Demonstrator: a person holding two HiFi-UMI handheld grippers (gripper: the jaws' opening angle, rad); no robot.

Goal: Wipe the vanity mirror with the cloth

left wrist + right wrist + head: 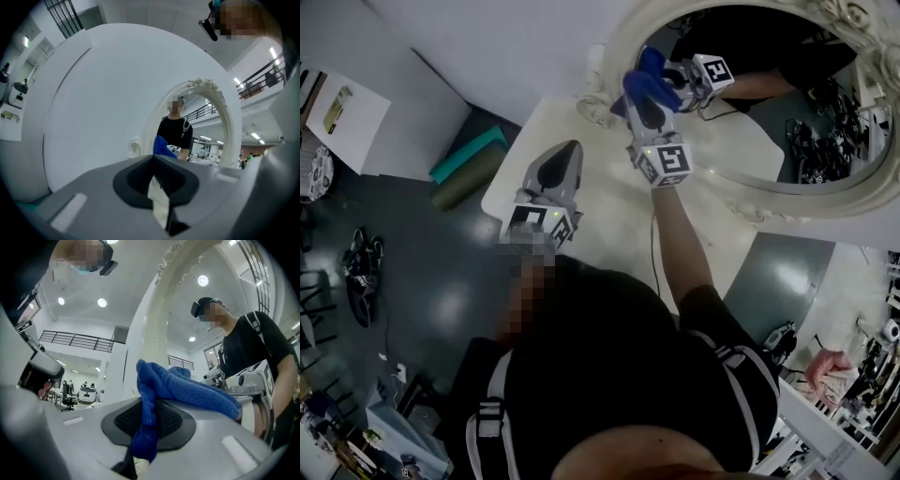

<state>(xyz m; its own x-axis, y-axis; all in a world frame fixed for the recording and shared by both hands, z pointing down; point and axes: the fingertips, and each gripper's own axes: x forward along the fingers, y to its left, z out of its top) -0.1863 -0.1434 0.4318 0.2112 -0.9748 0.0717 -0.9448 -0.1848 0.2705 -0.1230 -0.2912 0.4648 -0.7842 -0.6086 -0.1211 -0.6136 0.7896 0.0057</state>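
The oval vanity mirror (825, 178) has an ornate white frame and stands on the white table (600, 234). My right gripper (639, 82) is shut on a blue cloth (649, 86), held up at the mirror's left edge, close to the glass. In the right gripper view the cloth (187, 387) drapes over the shut jaws, beside the frame (152, 333). My left gripper (569, 147) hangs lower, over the table, shut and holding nothing. The left gripper view looks at the mirror (202, 123) and the cloth (164, 146) from a distance.
A white wall panel (506, 47) rises behind the table. Teal (469, 153) and olive (465, 185) rolled mats lie on the dark floor left of the table. A cable (654, 246) runs across the tabletop. Gear lies on the floor at far left.
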